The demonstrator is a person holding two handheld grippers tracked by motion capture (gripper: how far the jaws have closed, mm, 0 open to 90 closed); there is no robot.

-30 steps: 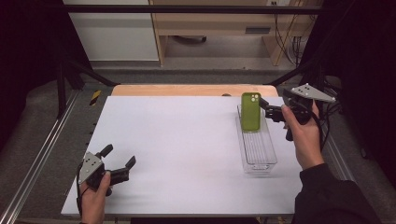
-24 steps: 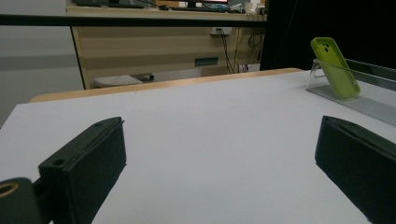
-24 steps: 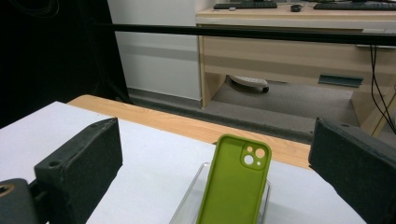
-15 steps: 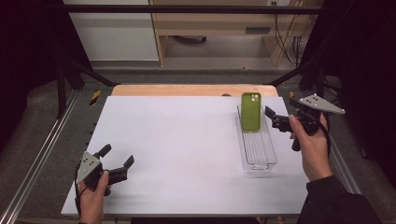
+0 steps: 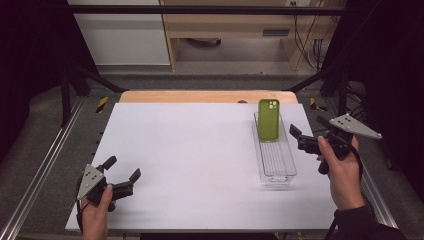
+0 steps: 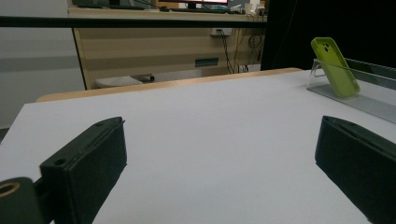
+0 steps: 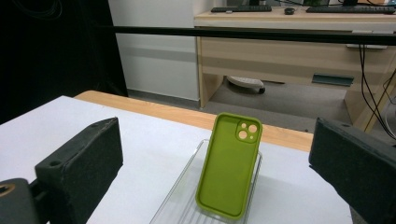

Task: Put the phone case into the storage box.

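While the jaws of the right gripper [image 5: 306,139] stand wide apart with nothing between them, the green phone case [image 5: 268,119] rests on its own in the clear tray [image 5: 276,165], so the entry records a release already made.

Item, right gripper: jaws fully parted, empty. A second ago they sat right against the case's side; half a second ago they had drawn off a little; now they are clear of the tray's right wall, just beside it, the hand [image 5: 340,170] pulled toward the table's right edge. My reading: placing is done and this arm is backing out.

Item, left gripper [image 5: 119,181]: jaws wide open, holding nothing, low over the near left of the white table [image 5: 190,150], well apart from the tray. Position unchanged across the three moments.

Item, phone case: at the far end of the tray, standing on its short bottom edge, top leaned back against the tray's end wall. Long axis runs near upright, tilted away from the person. The hollow inner side with camera cut-outs [image 7: 247,131] faces back toward the person; cut-outs at the top.

Item, tray: long axis runs away from the person, right half of table, otherwise empty.

Remark: the case holds its lean unaided, though a knock to the tray could tip it.
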